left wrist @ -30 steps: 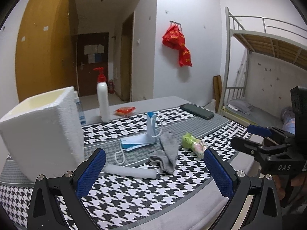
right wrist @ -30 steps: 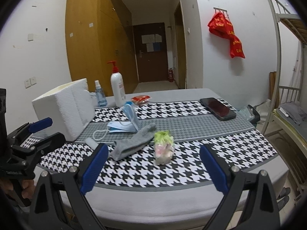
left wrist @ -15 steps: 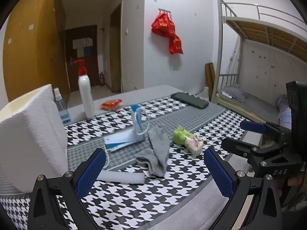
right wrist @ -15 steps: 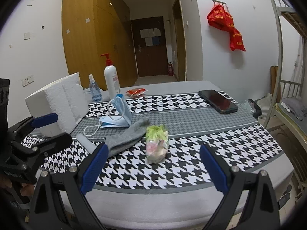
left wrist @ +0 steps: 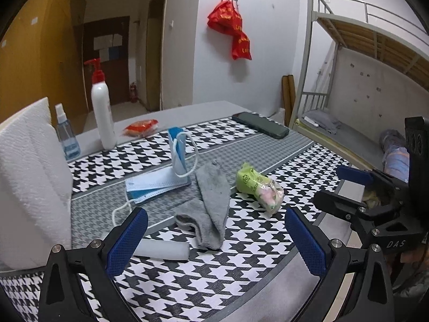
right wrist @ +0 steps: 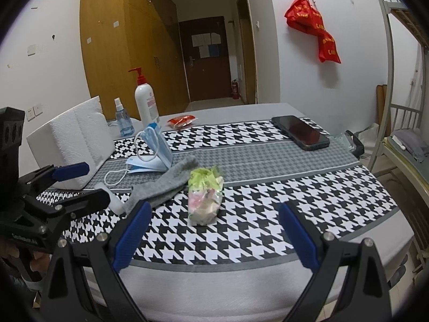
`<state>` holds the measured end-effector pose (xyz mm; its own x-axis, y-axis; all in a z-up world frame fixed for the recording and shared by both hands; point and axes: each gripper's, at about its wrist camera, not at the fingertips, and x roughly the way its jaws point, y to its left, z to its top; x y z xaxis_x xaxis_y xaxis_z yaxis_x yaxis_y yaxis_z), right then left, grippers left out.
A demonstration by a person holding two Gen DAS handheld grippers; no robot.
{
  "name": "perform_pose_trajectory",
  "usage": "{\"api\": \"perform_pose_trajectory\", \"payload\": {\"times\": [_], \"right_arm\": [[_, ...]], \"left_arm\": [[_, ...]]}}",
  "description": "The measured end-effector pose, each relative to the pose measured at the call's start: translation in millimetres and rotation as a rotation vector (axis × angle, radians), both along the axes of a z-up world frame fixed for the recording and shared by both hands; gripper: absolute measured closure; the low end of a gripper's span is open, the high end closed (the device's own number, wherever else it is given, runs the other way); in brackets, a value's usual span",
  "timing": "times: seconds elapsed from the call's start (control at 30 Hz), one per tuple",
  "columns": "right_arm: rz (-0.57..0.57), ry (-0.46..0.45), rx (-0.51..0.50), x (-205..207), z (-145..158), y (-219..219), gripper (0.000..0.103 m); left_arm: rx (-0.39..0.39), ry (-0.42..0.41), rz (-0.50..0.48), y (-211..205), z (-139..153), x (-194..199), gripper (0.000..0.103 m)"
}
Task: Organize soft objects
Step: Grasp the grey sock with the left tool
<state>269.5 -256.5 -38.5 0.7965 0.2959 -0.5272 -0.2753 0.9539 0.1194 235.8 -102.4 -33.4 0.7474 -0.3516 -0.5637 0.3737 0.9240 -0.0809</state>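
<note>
Across the houndstooth-patterned tablecloth (left wrist: 187, 276) nothing looks sorted yet: my left gripper (left wrist: 215, 242) and right gripper (right wrist: 213, 237) both gape empty, while the limp grey sock (left wrist: 211, 201), blue pleated face masks (left wrist: 158, 183) and green crinkly packet (right wrist: 205, 196) lie loose toward twelve o'clock.

Both tools are showing the same build: black angular plastic arms carrying silver screw heads, each arm ending in a blue finger pad with a fine mesh texture. The left tool (left wrist: 215, 236) is wearing those pads at its tips, as is the right tool (right wrist: 211, 234). White lettering "DAS" is showing on the right tool's body.
</note>
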Motion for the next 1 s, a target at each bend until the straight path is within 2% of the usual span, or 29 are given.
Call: {"api": "perform_pose_trajectory", "payload": {"times": [0.1, 0.33, 0.63, 0.9, 1.0], "right_arm": [[0.002, 0.007, 0.002, 3, -2, 0, 0.005], [0.004, 0.019, 0.006, 9, -6, -3, 0.005], [0.007, 0.035, 0.008, 15, -11, -6, 0.005], [0.019, 0.046, 0.007, 21, -14, -5, 0.005], [0.024, 0.048, 0.006, 23, -15, -5, 0.005]], "left_arm": [[-0.004, 0.016, -0.008, -2, -3, 5, 0.003], [-0.004, 0.07, -0.033, -9, -10, 20, 0.016], [0.019, 0.157, -0.025, -15, -26, 39, 0.032], [0.044, 0.186, -0.01, -19, -34, 50, 0.041], [0.057, 0.205, -0.001, -19, -39, 56, 0.048]]}}
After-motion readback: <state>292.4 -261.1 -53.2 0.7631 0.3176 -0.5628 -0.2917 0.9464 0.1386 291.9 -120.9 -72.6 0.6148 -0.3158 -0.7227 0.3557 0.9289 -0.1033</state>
